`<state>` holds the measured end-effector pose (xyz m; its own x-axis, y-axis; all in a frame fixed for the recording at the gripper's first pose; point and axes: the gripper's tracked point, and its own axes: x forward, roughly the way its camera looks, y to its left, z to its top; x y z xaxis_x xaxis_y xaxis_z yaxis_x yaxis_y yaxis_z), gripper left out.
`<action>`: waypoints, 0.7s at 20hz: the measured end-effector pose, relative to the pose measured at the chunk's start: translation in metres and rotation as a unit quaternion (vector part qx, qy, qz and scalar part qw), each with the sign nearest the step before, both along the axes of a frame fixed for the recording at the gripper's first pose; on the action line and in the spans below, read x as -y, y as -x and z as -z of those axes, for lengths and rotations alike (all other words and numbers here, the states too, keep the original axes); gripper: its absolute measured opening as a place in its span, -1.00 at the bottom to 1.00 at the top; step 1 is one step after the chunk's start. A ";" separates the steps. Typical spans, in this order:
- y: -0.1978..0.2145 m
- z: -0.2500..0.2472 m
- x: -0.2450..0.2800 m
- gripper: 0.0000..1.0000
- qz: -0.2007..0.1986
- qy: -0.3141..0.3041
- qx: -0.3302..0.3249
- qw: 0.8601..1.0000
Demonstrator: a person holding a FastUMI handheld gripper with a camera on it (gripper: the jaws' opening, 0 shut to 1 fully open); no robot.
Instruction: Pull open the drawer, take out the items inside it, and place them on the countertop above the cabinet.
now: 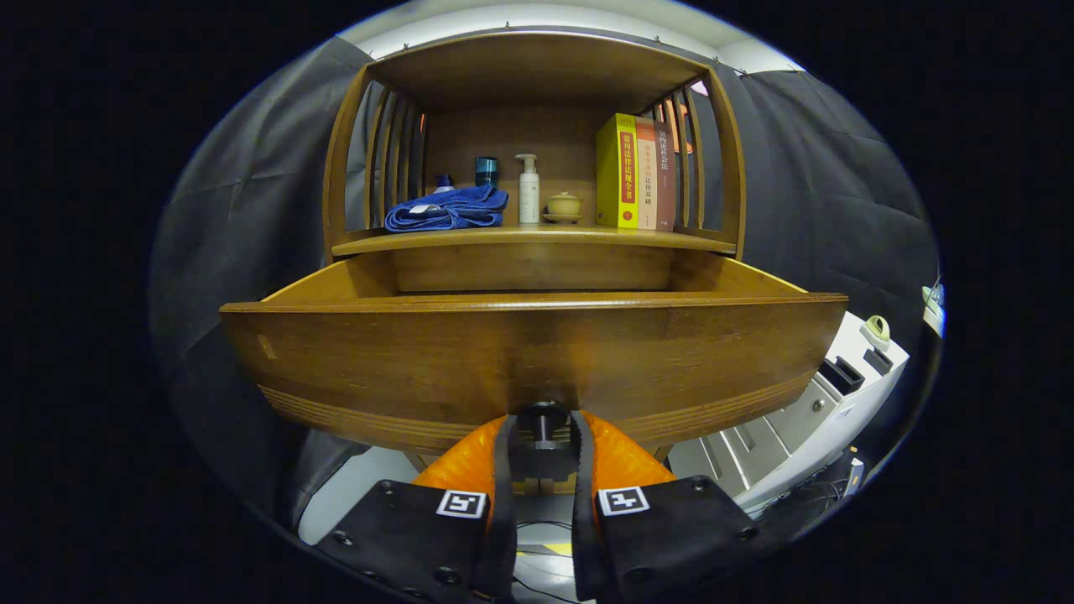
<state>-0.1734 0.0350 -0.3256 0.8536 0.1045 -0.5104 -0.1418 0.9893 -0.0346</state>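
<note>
The wooden drawer of the cabinet stands pulled out toward me, its broad front panel close ahead. My gripper sits at the lower edge of that panel, both fingers pressed on the dark round drawer knob between them. The drawer's inside is hidden behind the front panel; I see only its side walls and back. Above it lies the countertop shelf, carrying a folded blue cloth, a dark cup, a white pump bottle, a small lidded bowl and three upright books.
The cabinet's slatted side frames rise on both sides of the shelf under a wooden top. A white unit with slots stands low to the right of the drawer. Dark cloth walls surround the booth.
</note>
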 end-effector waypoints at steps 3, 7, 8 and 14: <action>0.008 -0.001 0.002 -0.30 0.003 0.003 -0.004 1.000; 0.023 -0.004 0.006 -0.30 0.007 0.004 -0.005 1.000; 0.027 -0.005 0.007 -0.29 0.008 0.004 -0.007 1.000; 0.039 -0.006 0.010 -0.29 0.011 0.011 -0.008 1.000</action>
<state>-0.2127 0.0253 -0.3193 0.8468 0.0748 -0.5266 -0.1214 0.9911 -0.0544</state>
